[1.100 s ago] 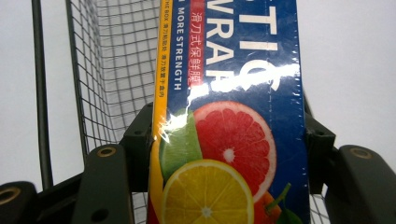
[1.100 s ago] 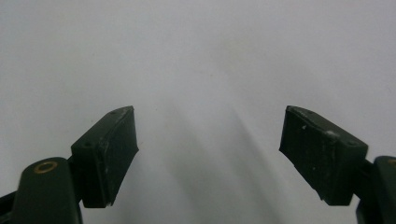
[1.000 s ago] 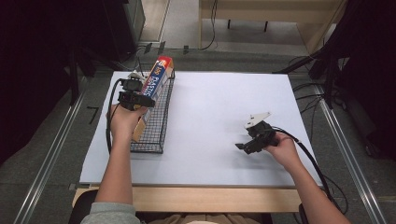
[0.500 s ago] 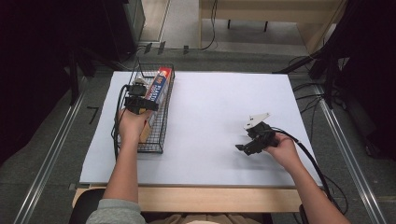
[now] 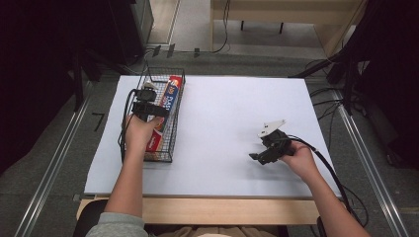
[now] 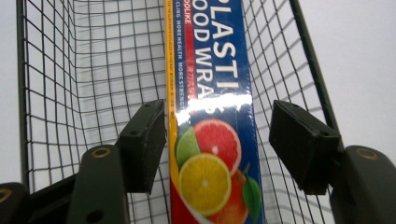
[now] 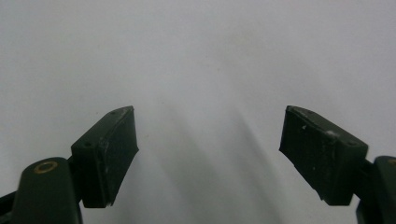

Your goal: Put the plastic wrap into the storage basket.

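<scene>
Black wire basket on worktop holds plastic wrap box, long axis running away from me. My left hand-held gripper just opening, box between pads, released. Right hand-held gripper wide, empty, well apart.

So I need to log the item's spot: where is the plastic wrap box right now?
The plastic wrap box lies lengthwise inside the wire basket at the table's left in the high view, just ahead of the left gripper, between its parted jaws.
</scene>
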`<state>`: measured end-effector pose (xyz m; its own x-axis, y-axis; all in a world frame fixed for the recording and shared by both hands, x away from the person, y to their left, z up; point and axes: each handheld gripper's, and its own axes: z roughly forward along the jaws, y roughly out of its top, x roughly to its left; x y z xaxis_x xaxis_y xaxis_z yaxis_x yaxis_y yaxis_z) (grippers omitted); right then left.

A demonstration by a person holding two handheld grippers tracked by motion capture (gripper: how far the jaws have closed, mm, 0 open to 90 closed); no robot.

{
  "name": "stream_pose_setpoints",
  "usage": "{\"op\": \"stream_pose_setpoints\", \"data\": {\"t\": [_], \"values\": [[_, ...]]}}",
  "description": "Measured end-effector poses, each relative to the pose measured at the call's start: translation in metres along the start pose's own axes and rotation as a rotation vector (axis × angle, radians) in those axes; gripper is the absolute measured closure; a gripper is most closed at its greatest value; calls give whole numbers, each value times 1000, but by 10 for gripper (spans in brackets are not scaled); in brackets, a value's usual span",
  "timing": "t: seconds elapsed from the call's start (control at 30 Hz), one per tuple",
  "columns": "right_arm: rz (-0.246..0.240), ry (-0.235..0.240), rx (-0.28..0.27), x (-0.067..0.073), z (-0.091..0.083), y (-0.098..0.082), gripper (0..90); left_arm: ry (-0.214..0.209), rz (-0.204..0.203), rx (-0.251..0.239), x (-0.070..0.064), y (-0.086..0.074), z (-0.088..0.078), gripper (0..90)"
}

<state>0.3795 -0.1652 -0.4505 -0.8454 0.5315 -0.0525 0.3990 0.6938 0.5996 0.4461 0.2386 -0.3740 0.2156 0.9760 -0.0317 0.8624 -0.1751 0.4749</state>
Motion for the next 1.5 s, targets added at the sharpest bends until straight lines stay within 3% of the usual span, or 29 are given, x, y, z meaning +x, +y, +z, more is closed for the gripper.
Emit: {"op": "stream_pose_setpoints", "data": {"t": [0.27,0.53,0.63,0.7,0.87,0.97,1.13,1.27,1.5], "values": [[6,8,-9,1,-1,0,194,-107,52,-19,-8,-9,-23,301],[4,12,-11,1,-1,1,194,-267,194,-56,-29,-27,-43,294],[5,12,-11,2,-1,1,194,-265,253,-64,-41,-33,-46,290],[6,11,-10,2,-2,1,194,-306,302,-80,-49,-37,-48,290],[4,17,-17,3,-3,1,194,-391,377,-96,-69,-46,-47,283],[30,28,-24,5,-3,2,194,-403,442,-107,-82,-53,-45,281],[51,44,-31,6,-5,2,194,-428,505,-92,-92,-59,-40,278],[35,37,-24,11,-6,2,194,-491,525,-91,-99,-62,-34,277],[11,51,13,14,-3,0,192,-487,547,-82,-108,-62,-27,272]]}}
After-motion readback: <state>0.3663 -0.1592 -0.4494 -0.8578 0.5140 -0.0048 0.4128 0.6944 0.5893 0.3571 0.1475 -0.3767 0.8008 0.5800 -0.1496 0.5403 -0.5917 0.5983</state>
